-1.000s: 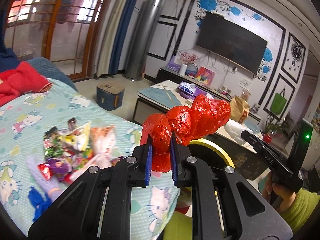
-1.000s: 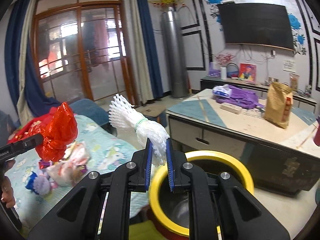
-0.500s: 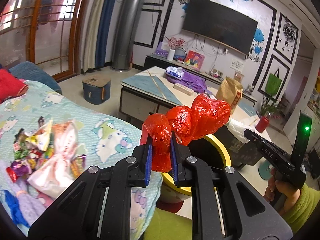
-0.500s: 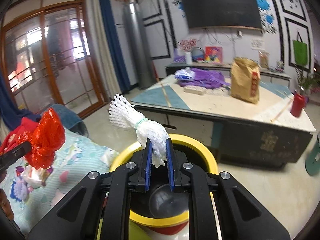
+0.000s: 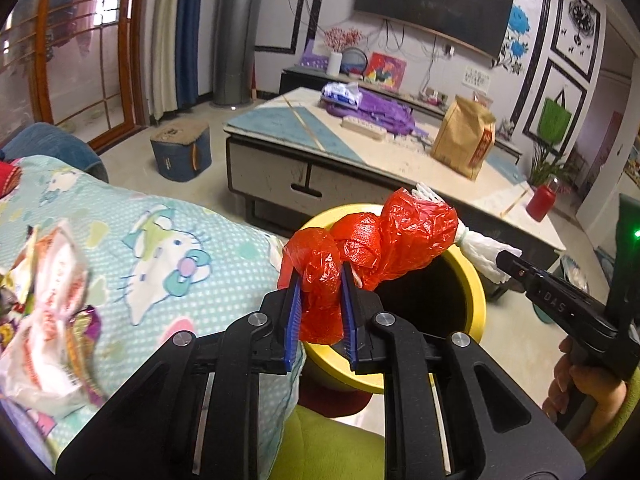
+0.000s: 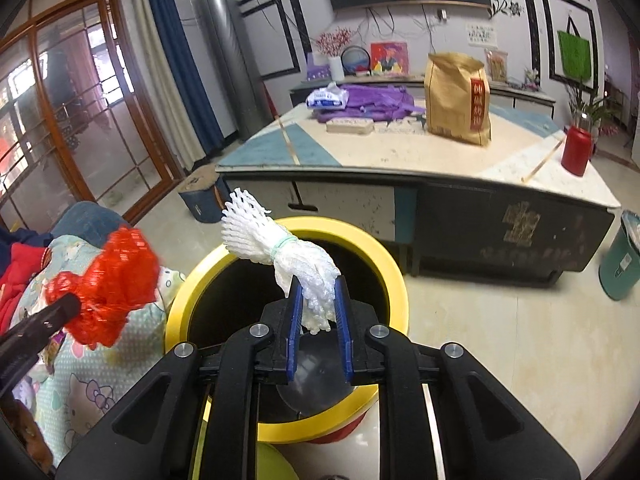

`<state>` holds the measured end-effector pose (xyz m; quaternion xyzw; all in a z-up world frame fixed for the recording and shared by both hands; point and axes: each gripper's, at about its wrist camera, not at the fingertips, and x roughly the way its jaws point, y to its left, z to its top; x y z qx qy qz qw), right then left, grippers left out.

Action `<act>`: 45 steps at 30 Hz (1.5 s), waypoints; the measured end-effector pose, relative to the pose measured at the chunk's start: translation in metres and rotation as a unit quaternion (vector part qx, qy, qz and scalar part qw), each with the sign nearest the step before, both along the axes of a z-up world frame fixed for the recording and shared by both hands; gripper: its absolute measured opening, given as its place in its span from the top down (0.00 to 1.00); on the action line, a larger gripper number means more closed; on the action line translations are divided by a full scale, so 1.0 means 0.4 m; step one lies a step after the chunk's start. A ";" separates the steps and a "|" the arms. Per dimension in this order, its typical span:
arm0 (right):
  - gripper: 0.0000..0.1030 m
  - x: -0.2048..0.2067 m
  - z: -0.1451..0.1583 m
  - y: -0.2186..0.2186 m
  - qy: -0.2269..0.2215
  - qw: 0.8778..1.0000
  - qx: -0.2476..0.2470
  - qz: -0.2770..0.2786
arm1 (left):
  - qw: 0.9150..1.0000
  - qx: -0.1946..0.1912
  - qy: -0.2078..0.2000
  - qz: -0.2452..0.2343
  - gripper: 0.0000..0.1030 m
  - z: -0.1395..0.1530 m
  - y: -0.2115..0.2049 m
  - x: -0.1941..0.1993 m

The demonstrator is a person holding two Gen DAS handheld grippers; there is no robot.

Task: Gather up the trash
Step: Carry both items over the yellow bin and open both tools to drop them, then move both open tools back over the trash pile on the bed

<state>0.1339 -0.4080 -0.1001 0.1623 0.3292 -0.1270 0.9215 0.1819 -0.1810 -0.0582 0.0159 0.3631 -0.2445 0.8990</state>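
Note:
My left gripper (image 5: 320,276) is shut on a crumpled red plastic bag (image 5: 400,236), held over the near rim of a yellow bin (image 5: 478,300) with a dark inside. My right gripper (image 6: 318,280) has a white foam fruit net (image 6: 280,248) between its blue pads, right above the yellow bin (image 6: 396,280). Its jaws are opening, and the net still touches the pads. In the left wrist view the right gripper (image 5: 506,258) comes in from the right with the foam net (image 5: 480,248) behind the red bag. In the right wrist view the red bag (image 6: 116,276) hangs at the left.
A cartoon-print bed cover (image 5: 180,240) carries a pile of wrappers (image 5: 48,280) at the left. Behind the bin stands a low coffee table (image 6: 400,152) with a brown paper bag (image 6: 458,96) and a red can (image 6: 576,150). A teal bin (image 6: 622,256) is at the right, a blue stool (image 5: 180,152) on the floor.
Both grippers moved from the bed cover toward the yellow bin and lower, so both loads now hang over it. The right pads stand a little wider apart.

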 end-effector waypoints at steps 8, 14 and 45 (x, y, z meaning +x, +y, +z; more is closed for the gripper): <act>0.76 0.011 -0.016 -0.028 0.009 1.000 0.028 -0.012 | 1.000 0.017 0.018 -0.012 0.82 -0.037 -0.060 0.039; 0.64 0.008 -0.019 -0.039 0.007 0.999 0.036 -0.021 | 1.000 -0.003 0.026 -0.017 0.50 -0.040 -0.069 0.046; 0.23 -0.072 0.174 0.237 -0.116 0.984 -0.072 0.115 | 0.986 -0.064 -0.089 0.127 0.10 0.141 0.238 -0.084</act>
